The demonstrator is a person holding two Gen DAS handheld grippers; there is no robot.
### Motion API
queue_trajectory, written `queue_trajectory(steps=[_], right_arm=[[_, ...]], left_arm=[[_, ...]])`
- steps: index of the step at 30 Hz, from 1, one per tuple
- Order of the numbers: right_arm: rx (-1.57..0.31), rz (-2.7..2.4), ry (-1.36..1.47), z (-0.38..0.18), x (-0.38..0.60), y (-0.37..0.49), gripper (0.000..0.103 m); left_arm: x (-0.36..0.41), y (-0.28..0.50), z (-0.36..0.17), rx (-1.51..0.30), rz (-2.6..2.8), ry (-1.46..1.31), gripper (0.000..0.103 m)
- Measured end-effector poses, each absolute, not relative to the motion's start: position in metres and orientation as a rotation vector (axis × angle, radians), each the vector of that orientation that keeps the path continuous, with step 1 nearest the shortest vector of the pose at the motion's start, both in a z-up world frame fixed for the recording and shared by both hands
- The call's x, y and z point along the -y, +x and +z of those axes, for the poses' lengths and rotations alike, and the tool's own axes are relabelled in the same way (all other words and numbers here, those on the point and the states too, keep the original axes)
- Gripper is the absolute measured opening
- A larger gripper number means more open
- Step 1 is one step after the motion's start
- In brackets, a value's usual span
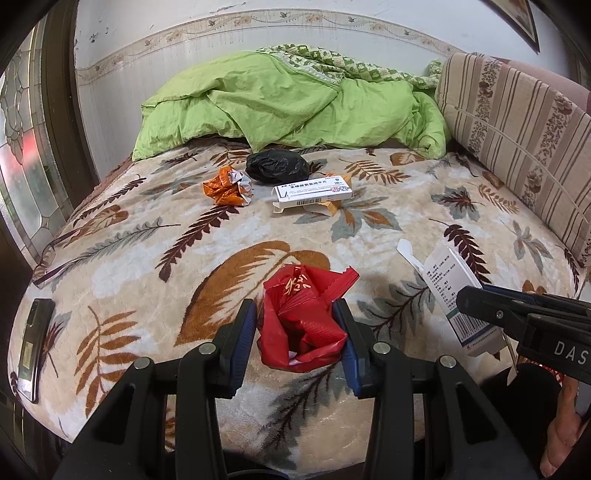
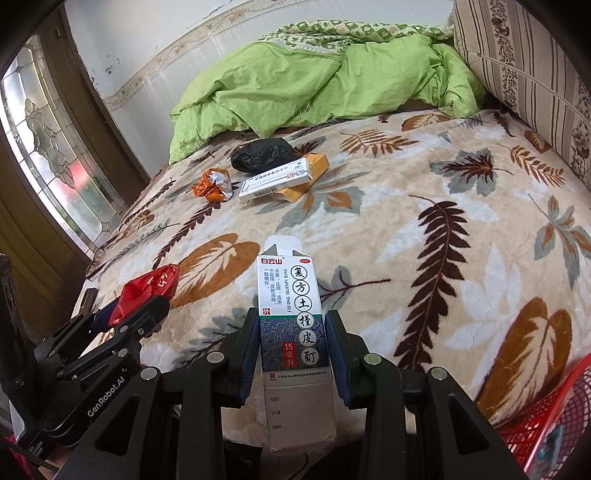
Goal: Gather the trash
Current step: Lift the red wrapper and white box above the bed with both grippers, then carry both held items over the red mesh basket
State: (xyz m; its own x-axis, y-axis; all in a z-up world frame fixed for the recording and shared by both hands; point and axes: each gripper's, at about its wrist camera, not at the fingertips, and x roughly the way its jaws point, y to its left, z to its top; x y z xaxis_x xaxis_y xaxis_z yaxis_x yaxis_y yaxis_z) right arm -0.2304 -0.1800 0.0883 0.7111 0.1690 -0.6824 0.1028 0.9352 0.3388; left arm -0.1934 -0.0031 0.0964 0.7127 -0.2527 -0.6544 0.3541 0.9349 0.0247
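Soft daylight from leaded window at left; sharp centre, fisheye bending, dark corners.

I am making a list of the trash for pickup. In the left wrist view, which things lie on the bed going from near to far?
Red wrapper in the left hand-held gripper → white medicine box → orange crumpled wrapper → black plastic bag → green quilt.

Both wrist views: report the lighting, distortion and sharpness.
Left wrist view: soft daylight from the patterned glass, heavy fisheye bending of the wall border, dark vignetted corners, the red wrapper sharp. Right wrist view: the same bending, the medicine box print crisp, the red basket blurred at the edge.
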Motion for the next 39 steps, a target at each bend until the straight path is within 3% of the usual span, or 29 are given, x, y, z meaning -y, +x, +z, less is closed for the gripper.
queue_trajectory(steps=[39], right_arm=[[-0.716, -0.04, 0.497, 0.129, 0.232, -0.29, 0.037]], left_arm=[[0.046, -0.211, 0.132, -0.694, -0.575, 0.119, 0.041]])
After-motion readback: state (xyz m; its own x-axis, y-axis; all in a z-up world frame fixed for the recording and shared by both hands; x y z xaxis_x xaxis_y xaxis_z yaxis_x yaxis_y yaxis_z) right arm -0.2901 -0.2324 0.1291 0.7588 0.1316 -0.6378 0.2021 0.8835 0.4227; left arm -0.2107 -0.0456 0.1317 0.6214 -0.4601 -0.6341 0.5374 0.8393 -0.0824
